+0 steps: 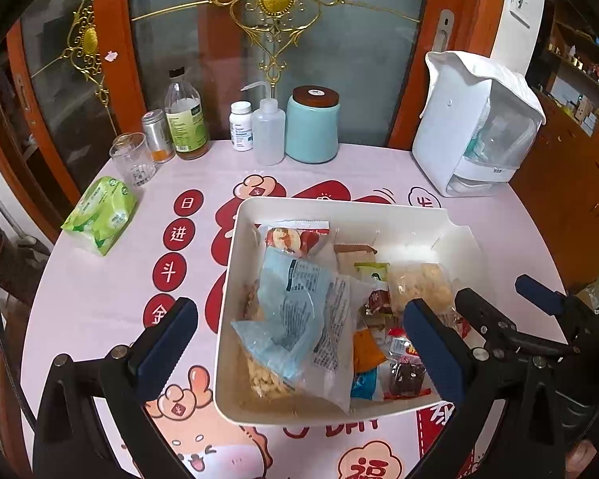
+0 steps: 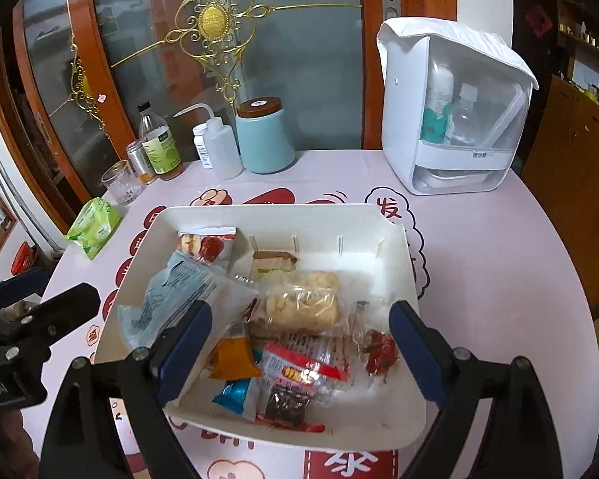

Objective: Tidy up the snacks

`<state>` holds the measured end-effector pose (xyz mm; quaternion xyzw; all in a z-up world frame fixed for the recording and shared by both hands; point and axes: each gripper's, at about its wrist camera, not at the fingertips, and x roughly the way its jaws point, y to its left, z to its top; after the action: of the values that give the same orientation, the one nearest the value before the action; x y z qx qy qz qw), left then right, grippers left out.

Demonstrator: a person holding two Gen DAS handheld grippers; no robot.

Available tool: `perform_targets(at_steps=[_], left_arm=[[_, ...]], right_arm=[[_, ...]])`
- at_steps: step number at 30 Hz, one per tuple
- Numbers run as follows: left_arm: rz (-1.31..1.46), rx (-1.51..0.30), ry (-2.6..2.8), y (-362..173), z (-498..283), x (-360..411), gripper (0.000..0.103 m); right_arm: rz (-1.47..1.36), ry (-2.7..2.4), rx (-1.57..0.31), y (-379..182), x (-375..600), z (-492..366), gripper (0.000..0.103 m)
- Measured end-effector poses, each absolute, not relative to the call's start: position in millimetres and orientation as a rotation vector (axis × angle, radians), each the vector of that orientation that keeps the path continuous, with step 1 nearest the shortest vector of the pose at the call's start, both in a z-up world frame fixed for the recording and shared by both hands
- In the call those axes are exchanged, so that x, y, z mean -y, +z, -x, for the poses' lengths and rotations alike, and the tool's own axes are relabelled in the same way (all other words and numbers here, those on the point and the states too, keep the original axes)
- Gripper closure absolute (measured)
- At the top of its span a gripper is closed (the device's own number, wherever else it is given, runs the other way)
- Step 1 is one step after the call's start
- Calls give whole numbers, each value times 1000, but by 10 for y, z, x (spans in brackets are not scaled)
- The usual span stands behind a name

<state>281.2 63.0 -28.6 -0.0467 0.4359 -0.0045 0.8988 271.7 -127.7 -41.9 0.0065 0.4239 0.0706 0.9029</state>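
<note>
White plastic formed the tray on the pink printed bench, and in the left wrist view the snacks lay heaped inside it: a pale blue packet on top at the left, a clear bag of pale puffed pieces toward the right, small wrappers between. The left claw hung over the tray's near half with its jaws wide apart and nothing between the pads; the right claw showed only partly at the right edge. Only this view took in the whole green tissue pack and the row of glass, tin, bottles and teal jar clear of each other. The tray's right wall was hidden behind the blue finger. From the right wrist view the tray showed its empty right part and slotted back wall, and a red-wrapped sweet lying apart from the heap. The right claw stood open above the wrappers, gripping nothing. The white cabinet showed bottles behind its clear front. The left claw was cut off at the left edge. Print on the packets was too small to read.
</note>
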Motion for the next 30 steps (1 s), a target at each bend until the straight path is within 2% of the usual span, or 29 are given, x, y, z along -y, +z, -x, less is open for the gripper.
perform_targets(at_steps=[12, 30], left_arm=[[83, -897, -14, -176, -2231, -480, 1], [58, -912, 1, -78, -897, -240, 1]], right_arm=[[-25, 171, -879, -315, 1334, -2144, 12], [-60, 159, -922, -136, 1624, -815, 12]])
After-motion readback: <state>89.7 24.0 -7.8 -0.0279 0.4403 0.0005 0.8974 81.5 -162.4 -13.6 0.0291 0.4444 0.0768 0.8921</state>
